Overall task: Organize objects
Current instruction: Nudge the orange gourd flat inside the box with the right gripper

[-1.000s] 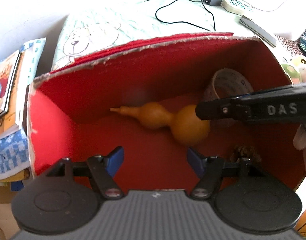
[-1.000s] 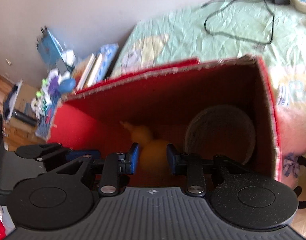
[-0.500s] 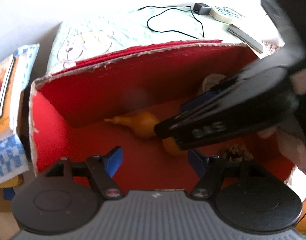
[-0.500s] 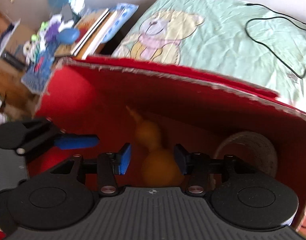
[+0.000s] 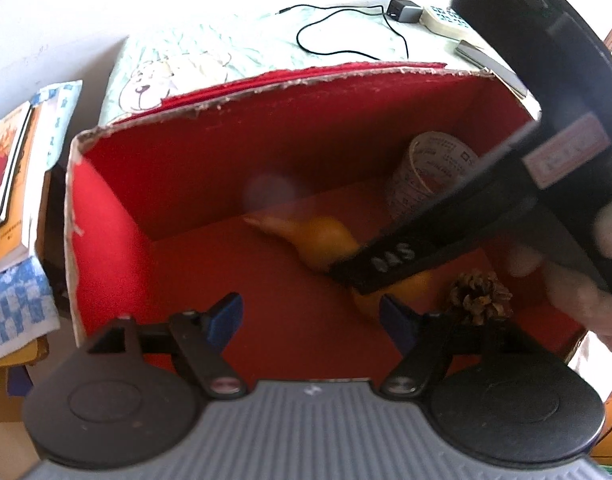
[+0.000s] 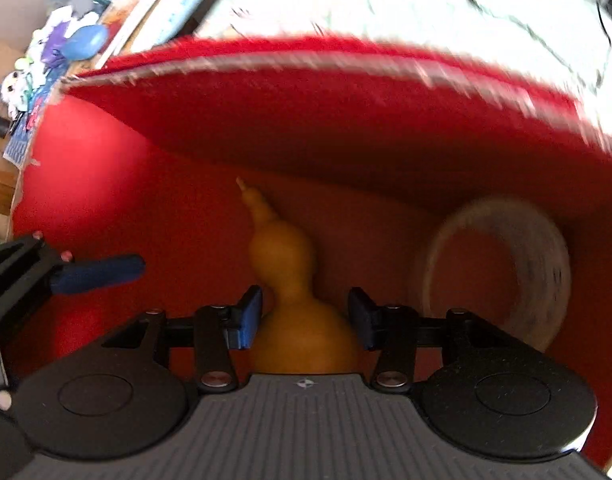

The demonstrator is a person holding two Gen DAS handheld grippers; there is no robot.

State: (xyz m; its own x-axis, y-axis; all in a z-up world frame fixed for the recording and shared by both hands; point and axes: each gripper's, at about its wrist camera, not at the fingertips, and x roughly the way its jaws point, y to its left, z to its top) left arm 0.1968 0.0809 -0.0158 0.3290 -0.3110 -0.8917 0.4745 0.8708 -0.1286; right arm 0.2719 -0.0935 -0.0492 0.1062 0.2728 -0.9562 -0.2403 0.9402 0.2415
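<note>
An orange gourd [image 6: 290, 280] lies on the floor of a red cardboard box [image 6: 106, 184], stem pointing away. My right gripper [image 6: 304, 316] is open, its blue pads on either side of the gourd's big bulb, close to or touching it. In the left wrist view the right gripper's black body [image 5: 445, 240] reaches down into the box [image 5: 226, 152] over the blurred gourd [image 5: 321, 240]. My left gripper [image 5: 309, 320] hangs open over the box's near side, nothing between its fingers.
A tape roll [image 5: 425, 172] leans in the box's far right corner and a pine cone [image 5: 479, 298] lies near right. A hand [image 5: 585, 292] holds the right gripper. Books [image 5: 10, 168] are stacked left; a cable [image 5: 345, 52] and remote [image 5: 445, 20] lie on the bedsheet behind.
The right gripper has dropped deeper into the box and widened its jaws around the gourd's bulb. The left gripper has stayed open and nearly still.
</note>
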